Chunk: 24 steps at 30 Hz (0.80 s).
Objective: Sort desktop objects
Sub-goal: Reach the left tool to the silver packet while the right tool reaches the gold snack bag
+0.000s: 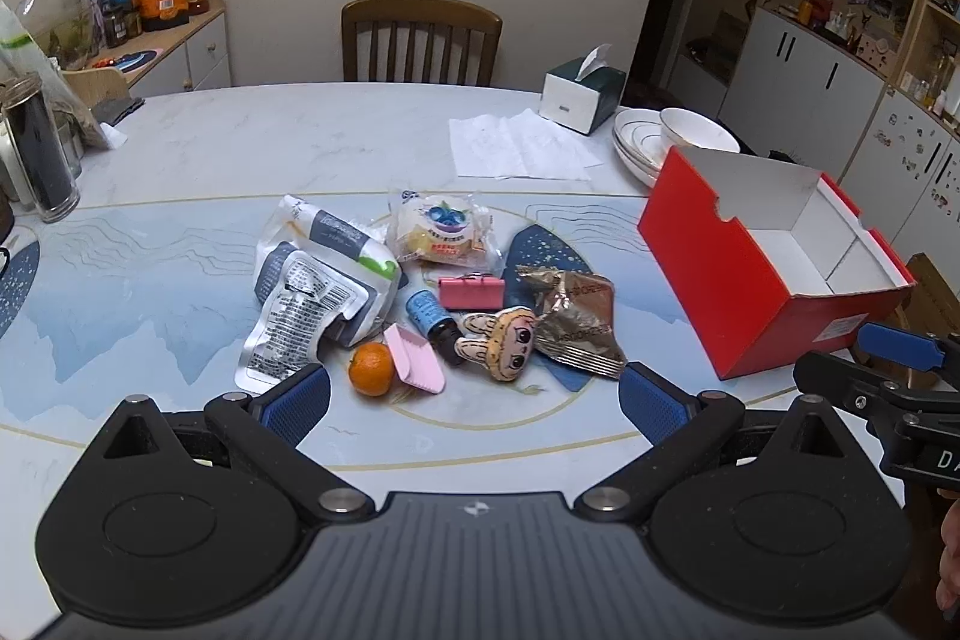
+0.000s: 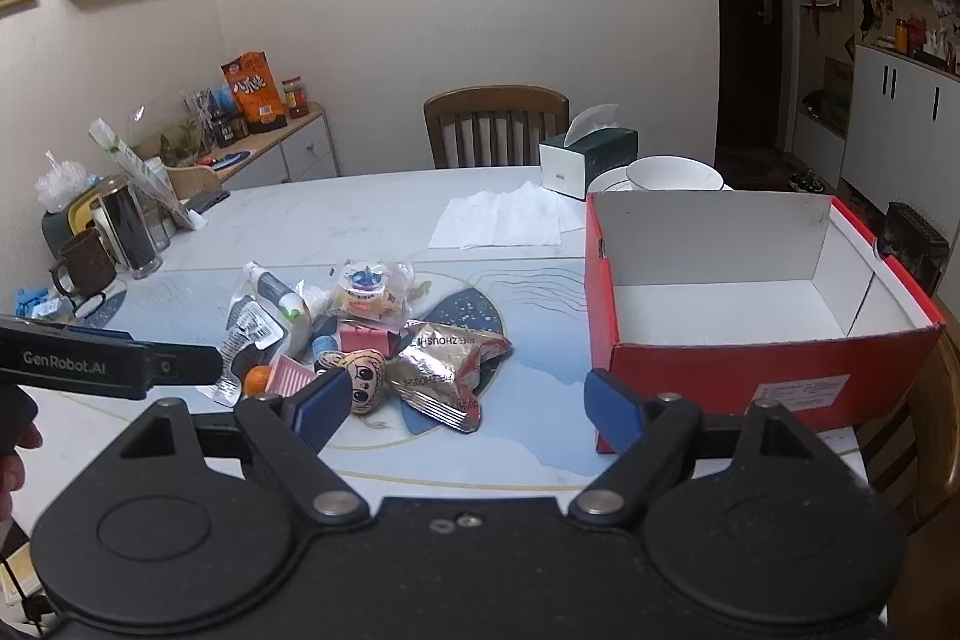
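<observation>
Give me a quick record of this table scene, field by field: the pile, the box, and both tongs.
pile: tangerine, pink binder clip, plush doll keychain, small blue-label bottle, gold foil packet, wrapped blueberry cake, grey-white pouches
box: red cardboard box, nothing inside, right of the pile
left tongs: open, holding nothing
right tongs: open, holding nothing
sorted so far: nothing
</observation>
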Motion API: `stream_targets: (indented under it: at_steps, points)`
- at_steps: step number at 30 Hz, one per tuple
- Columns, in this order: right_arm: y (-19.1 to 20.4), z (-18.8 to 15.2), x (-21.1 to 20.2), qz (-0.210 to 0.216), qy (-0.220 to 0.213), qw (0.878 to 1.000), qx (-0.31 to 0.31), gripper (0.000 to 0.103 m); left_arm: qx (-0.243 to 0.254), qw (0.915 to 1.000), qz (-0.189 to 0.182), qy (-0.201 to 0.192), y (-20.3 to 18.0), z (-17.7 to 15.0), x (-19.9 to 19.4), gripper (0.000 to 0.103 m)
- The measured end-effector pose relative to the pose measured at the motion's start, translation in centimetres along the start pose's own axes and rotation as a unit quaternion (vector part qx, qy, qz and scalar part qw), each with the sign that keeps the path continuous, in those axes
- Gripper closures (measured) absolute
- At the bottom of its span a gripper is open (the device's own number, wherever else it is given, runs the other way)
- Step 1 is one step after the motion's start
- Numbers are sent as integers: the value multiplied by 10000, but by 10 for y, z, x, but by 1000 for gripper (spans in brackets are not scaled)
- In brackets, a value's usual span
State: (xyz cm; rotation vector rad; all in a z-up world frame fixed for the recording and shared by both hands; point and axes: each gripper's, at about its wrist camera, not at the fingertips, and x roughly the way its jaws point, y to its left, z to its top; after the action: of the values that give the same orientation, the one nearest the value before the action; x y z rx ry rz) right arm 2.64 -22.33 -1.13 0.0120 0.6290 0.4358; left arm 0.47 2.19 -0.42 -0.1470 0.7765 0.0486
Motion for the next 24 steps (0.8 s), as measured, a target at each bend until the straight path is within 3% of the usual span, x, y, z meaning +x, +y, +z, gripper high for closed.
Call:
stream_targets:
  at_steps: [24]
  points:
    - [31, 17, 100, -422, 589, 9973, 64, 19, 585, 9978, -188, 256, 96, 24, 100, 1]
